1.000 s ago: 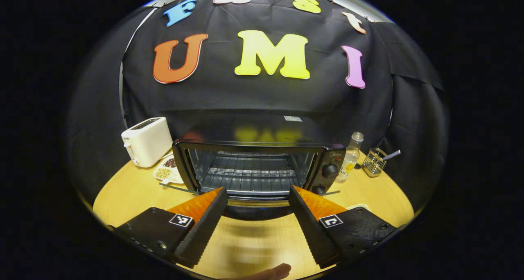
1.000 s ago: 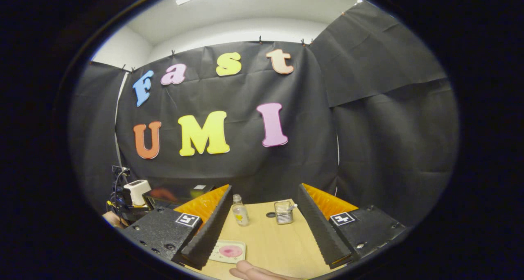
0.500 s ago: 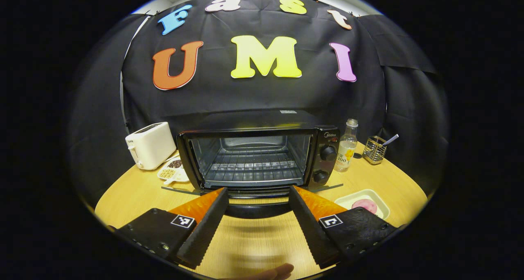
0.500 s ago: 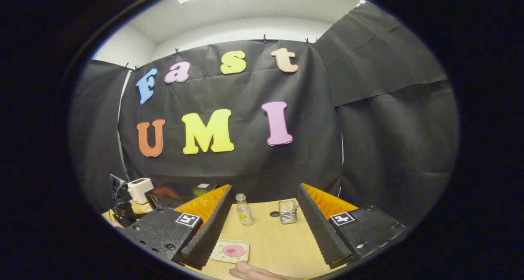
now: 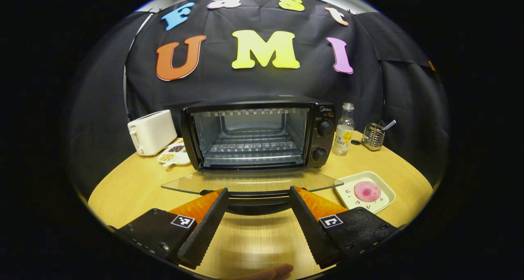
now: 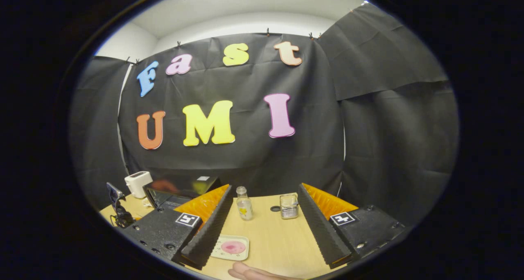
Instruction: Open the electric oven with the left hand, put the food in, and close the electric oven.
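Now I judged the opening step complete: black electric oven [image 5: 254, 134] ahead of my left gripper [image 5: 258, 226], glass door [image 5: 249, 182] down. Both grippers gaped empty; right gripper [image 6: 262, 235] next needed the pink food [image 6: 233, 247] between its fingers.

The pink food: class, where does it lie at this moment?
In the left gripper view the pink food lies on a white tray on the table, to the right of the oven's lowered glass door, in front of the bottle.

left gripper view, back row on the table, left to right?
Toaster → snack dish → oven → bottle → wire holder.
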Motion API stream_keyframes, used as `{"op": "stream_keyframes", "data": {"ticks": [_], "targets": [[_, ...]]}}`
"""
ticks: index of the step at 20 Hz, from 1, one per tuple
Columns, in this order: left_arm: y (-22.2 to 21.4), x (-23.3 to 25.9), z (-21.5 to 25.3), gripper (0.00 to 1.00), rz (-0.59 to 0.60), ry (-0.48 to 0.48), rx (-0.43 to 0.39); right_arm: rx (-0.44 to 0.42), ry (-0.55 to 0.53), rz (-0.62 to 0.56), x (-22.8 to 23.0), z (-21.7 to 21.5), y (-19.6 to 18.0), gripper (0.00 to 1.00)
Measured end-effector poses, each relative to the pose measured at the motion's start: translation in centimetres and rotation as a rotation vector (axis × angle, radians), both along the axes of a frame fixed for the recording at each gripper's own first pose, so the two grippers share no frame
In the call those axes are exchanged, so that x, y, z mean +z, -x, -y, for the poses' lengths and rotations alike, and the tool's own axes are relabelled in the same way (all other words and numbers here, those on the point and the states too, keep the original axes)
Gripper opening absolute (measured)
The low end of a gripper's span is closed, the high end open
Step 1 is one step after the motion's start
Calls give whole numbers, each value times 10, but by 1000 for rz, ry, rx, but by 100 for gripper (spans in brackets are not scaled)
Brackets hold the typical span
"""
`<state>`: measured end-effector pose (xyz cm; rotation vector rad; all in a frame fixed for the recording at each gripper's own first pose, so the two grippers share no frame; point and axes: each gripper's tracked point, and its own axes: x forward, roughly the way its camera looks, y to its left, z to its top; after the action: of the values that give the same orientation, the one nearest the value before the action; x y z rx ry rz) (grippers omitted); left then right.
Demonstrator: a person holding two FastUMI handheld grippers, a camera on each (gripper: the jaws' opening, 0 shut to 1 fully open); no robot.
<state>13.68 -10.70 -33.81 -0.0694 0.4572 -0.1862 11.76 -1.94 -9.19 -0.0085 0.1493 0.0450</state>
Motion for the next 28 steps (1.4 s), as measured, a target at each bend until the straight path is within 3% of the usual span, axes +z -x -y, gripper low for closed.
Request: {"op": "stream_keyframes", "data": {"ticks": [7,13,20,28], "targets": [[22,-56,6,95,-176,0,-7,27,22,-49,-20,-14,-6,96],[22,-51,4,95,-128,-2,-5,24,36,-75,-30,-13,-10,96],[23,-25,-12,97,-34,-83,41,35,85,-197,-74,-21,-29,96],[36,47,-21,97,120,-55,53,66,82,-471,-166,-34,-53,100]]}}
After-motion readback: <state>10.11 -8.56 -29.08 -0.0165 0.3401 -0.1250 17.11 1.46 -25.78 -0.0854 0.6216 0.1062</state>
